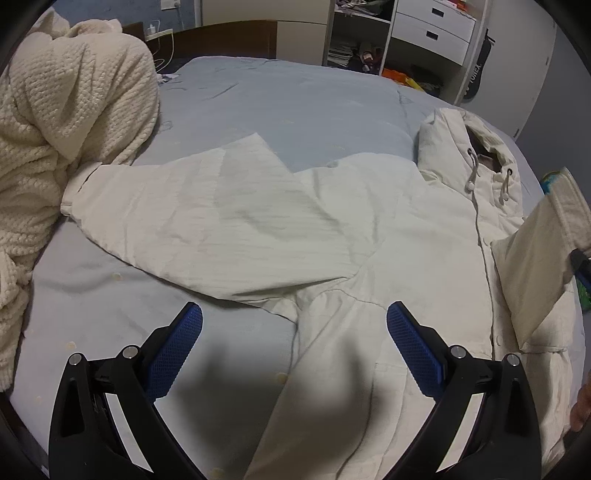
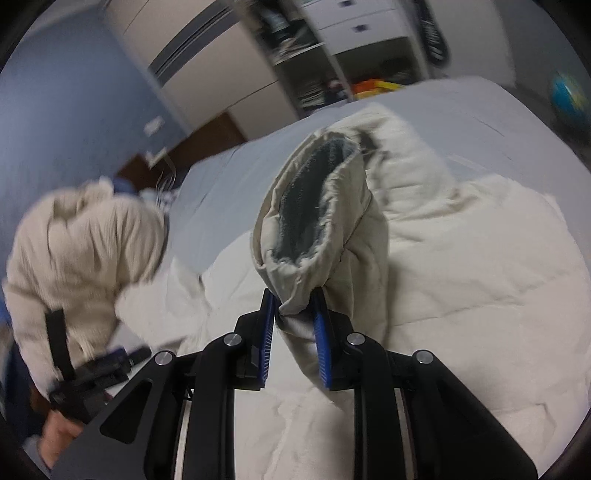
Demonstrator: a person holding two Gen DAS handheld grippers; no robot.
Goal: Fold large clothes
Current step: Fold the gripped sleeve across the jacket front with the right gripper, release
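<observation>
A large cream hooded jacket (image 1: 332, 236) lies spread on a bed with a light blue sheet (image 1: 288, 99). One sleeve (image 1: 192, 206) stretches out to the left; the hood (image 1: 480, 155) with drawcords lies at the right. My left gripper (image 1: 294, 332) is open and empty, hovering over the jacket's lower body near the armpit. My right gripper (image 2: 294, 314) is shut on the cuff of the other sleeve (image 2: 317, 221), lifted above the jacket body (image 2: 461, 277); the dark lining shows in the cuff opening. That raised sleeve (image 1: 535, 266) shows at the right edge of the left wrist view.
A cream knitted garment (image 1: 62, 147) is piled at the bed's left side, touching the outstretched sleeve's end. A brown headboard (image 1: 225, 37), shelves and white drawers (image 1: 432, 29) stand behind the bed. The left gripper's body (image 2: 92, 376) shows low left in the blurred right wrist view.
</observation>
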